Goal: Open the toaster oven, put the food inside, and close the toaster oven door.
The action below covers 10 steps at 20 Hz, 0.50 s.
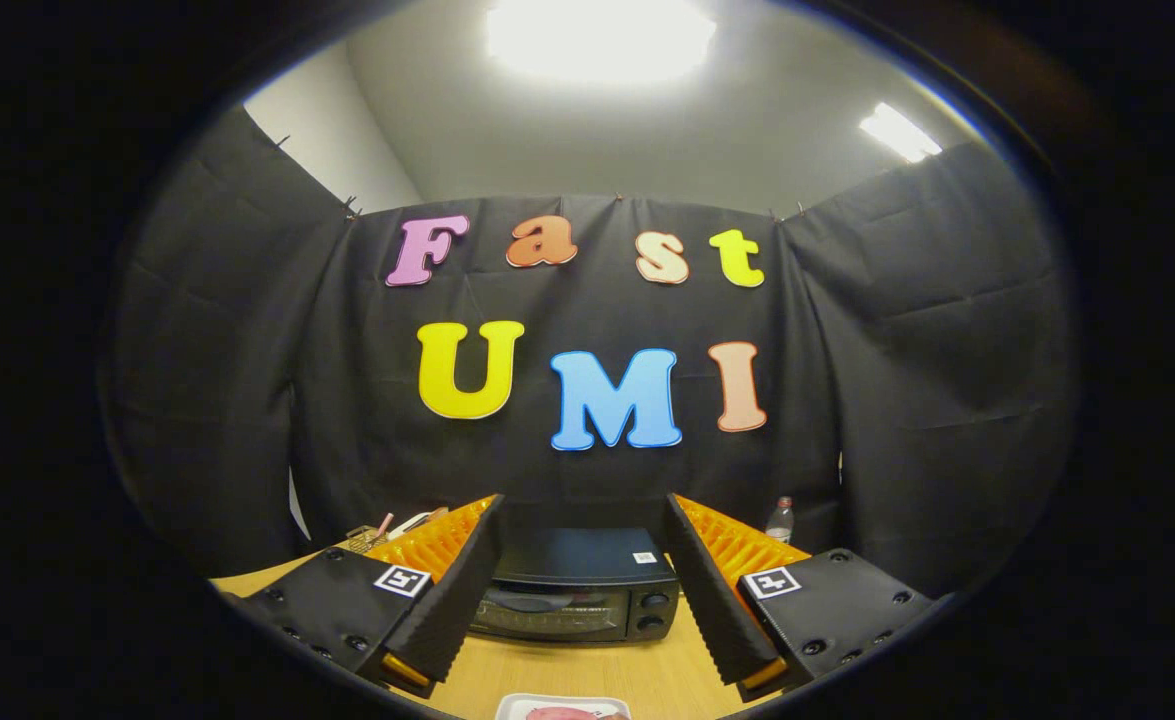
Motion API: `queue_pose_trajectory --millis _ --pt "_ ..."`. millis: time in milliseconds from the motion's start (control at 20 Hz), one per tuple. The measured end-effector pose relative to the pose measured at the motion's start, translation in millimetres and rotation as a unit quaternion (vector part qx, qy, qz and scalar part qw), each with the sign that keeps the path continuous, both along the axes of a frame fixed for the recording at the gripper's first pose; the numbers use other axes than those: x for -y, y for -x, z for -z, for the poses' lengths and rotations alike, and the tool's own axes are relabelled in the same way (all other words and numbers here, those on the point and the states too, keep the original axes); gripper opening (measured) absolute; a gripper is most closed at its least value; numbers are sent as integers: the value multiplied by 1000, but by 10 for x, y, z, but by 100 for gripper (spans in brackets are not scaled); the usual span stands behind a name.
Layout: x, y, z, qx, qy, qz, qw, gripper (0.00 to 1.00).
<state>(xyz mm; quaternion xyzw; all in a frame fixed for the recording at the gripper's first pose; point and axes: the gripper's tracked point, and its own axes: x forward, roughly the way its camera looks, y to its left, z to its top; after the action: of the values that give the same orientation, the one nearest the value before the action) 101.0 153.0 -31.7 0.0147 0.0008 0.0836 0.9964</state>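
The gripper (582,580) hangs spread wide, holding nothing; the closed toaster oven (579,590) sits beyond its fingers, the food plate (522,707) nearer, below them.

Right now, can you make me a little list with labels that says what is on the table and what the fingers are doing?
table: wooden top
toaster oven: black, door shut, seen between and beyond the fingers
plate: white, in front of the oven, nearer than the fingertips
food: pinkish, on the plate
bottle: clear, at the back by the cloth wall
gripper: fingers spread wide, holding nothing
task so far: oven not yet opened
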Motion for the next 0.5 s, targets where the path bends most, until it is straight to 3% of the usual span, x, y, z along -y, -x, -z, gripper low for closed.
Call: queue_pose_trajectory --millis 500 --pt "-344 -866 626 -45 -6 -27 999 98"
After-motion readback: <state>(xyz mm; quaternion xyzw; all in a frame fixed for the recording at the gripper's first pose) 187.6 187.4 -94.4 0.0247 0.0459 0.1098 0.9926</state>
